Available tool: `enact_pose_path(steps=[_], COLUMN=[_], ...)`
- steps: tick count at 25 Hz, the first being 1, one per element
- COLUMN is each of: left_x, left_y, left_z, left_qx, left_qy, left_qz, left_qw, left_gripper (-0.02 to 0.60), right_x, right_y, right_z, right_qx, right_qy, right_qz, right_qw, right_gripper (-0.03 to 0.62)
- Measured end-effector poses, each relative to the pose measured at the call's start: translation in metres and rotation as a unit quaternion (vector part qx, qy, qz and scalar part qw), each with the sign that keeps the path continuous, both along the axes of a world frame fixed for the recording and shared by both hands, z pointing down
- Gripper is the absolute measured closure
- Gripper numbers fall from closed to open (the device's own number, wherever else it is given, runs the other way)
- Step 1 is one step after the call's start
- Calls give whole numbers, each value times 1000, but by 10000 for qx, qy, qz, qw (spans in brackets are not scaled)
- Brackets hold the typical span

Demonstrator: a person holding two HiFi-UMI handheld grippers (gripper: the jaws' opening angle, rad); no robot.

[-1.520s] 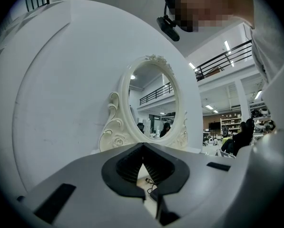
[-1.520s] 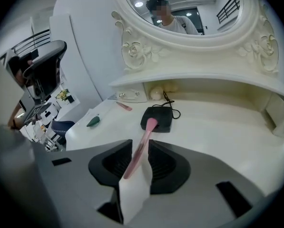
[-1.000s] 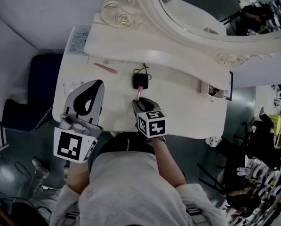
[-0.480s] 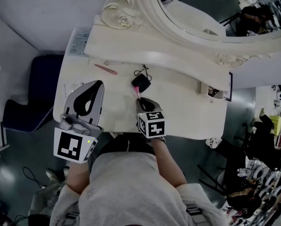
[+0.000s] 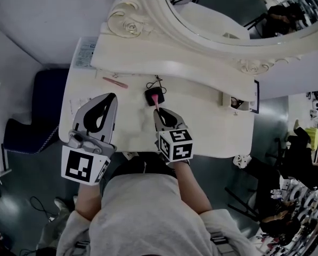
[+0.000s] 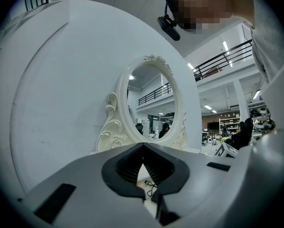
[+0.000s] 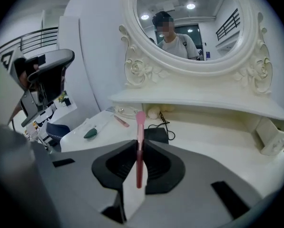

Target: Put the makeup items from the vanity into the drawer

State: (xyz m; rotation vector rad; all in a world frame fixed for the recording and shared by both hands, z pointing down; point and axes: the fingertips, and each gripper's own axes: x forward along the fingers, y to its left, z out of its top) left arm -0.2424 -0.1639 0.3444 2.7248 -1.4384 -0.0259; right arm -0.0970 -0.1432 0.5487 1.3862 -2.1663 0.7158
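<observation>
A slim pink makeup brush [image 7: 140,148] stands upright between my right gripper's [image 7: 138,151] jaws, bristle head up. In the head view the right gripper [image 5: 160,112] is over the middle of the vanity top [image 5: 212,121], with the brush [image 5: 156,101] pointing at a black case [image 5: 153,95] with a cord. The right gripper is shut on the brush. My left gripper [image 5: 110,97] hovers over the left part of the top, shut with nothing in it; its jaw tips meet in the left gripper view [image 6: 142,148]. A thin pink stick [image 5: 115,82] lies at the back left.
An ornate oval mirror [image 5: 228,15] and a shelf [image 5: 169,63] rise behind the vanity top. A small white holder [image 7: 274,141] stands at the right end. A dark green item [image 7: 90,133] and papers lie on the left end. A dark chair [image 5: 39,108] stands left of the vanity.
The right jaws have closed on the pink brush, which lay on the top before and now stands up between them. The black case shifted a little. The left gripper has hardly moved.
</observation>
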Motion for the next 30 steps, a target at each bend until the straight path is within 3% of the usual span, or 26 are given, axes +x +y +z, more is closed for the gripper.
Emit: enact_pose_path(steps=[9,18,30], left_x=[17,40,87], left_y=[4,11,23], left_z=[-8,-16,-33], left_qx=[75,148,258], left_qy=[-11,31,111], left_qz=[165,403,489], left_qw=[9998,9991,9984], left_gripper=[568,568,568], right_x=[9,26,81], right_y=[-2,2,20], right_z=[-34,-84,-131], right_qx=[534,1498,2180], right_qy=[-223,-607,-781], right_qz=[76,178,339], right_qw=[9983,9867,9722], right_gripper=[542,542,542])
